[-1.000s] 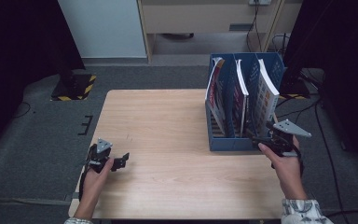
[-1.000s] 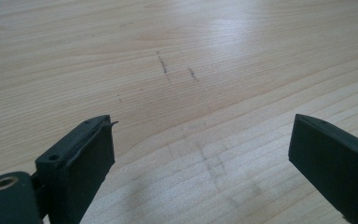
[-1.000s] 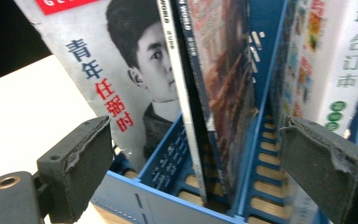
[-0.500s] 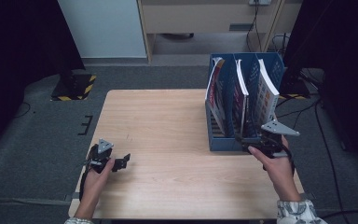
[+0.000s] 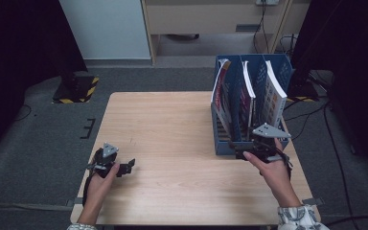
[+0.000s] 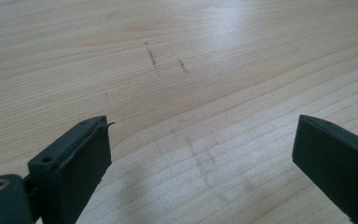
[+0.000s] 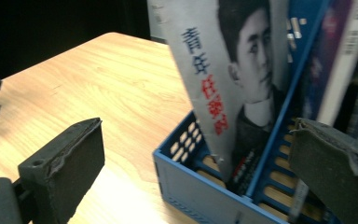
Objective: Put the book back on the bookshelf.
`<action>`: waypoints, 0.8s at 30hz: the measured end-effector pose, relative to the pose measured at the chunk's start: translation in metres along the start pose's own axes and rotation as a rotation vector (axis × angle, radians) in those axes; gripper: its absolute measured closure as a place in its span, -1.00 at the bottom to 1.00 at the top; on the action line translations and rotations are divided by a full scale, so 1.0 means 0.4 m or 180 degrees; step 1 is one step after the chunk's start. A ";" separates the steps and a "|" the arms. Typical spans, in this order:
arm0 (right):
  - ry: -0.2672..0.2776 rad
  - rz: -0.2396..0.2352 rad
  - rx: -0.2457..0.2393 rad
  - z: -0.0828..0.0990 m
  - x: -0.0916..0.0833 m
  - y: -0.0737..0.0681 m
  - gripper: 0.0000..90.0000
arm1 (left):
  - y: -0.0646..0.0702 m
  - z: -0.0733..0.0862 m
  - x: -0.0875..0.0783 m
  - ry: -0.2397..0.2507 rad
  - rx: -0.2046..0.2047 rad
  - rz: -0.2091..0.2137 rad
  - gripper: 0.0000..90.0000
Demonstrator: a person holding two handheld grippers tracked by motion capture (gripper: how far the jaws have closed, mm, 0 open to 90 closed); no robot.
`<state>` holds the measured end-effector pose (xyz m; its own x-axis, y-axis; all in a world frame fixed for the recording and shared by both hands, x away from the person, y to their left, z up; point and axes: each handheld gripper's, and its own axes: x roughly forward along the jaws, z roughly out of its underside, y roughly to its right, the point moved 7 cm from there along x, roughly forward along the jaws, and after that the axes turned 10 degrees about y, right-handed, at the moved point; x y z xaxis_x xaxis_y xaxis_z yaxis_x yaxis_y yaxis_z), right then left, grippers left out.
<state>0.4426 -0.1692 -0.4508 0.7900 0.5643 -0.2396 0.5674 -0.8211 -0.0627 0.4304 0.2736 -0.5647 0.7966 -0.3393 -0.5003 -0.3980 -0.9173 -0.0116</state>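
grippers: 2, one per hand
left gripper (image 5: 127, 166): jaws spread wide, nothing between them, sitting low over bare table (image 5: 172, 124) near its front-left corner; in the left gripper view just wood grain with a few dark pencil-like marks ahead of the jaws
right gripper (image 5: 239, 154): jaws spread wide, nothing pinched, held at the front face of the blue file rack (image 5: 225, 144), just beside its near wall; can't tell if touching
hands: 2, left hand (image 5: 100, 179) and right hand (image 5: 268, 168) each wrapped round a gripper, patterned sleeve cuff on the right one
file racks: 1, blue, slotted base, upright dividers, stands right ahead of the right gripper, well apart from the left gripper, across the table from it
compartments: 3 side by side in the high view
books/magazines in rack: 3 counted, one per compartment, all standing and leaning
magazine (image 7: 223, 70): in the compartment closest to the left gripper's side, leans outward over the rack edge, grey-white cover with a portrait photo plus blue and red characters; in the right gripper view it sits between the two jaws but farther on, not gripped
middle book (image 5: 247, 93): white page edge up, reddish cover
far book (image 5: 273, 93): thickest, white pages up, colourful cover, in the compartment straight ahead of the right gripper
table items outside rack: 0 besides grippers
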 end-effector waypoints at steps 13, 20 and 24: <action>-0.0093 -0.0168 -0.0070 -0.005 0.042 -0.072 -0.90 | 0.006 0.008 0.009 -0.0068 0.0014 0.0023 -0.91; -0.0139 -0.0252 -0.0098 -0.008 0.064 -0.106 -0.89 | 0.011 0.019 0.017 -0.0163 0.0024 0.0041 -0.92; -0.0172 -0.0286 -0.0096 -0.015 0.082 -0.125 -0.89 | 0.010 0.023 0.023 -0.0200 0.0028 0.0028 -0.92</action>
<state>0.4414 -0.1092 -0.4499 0.7224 0.6294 -0.2864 0.6428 -0.7639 -0.0573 0.4316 0.2686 -0.5773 0.7630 -0.3332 -0.5538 -0.4089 -0.9125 -0.0144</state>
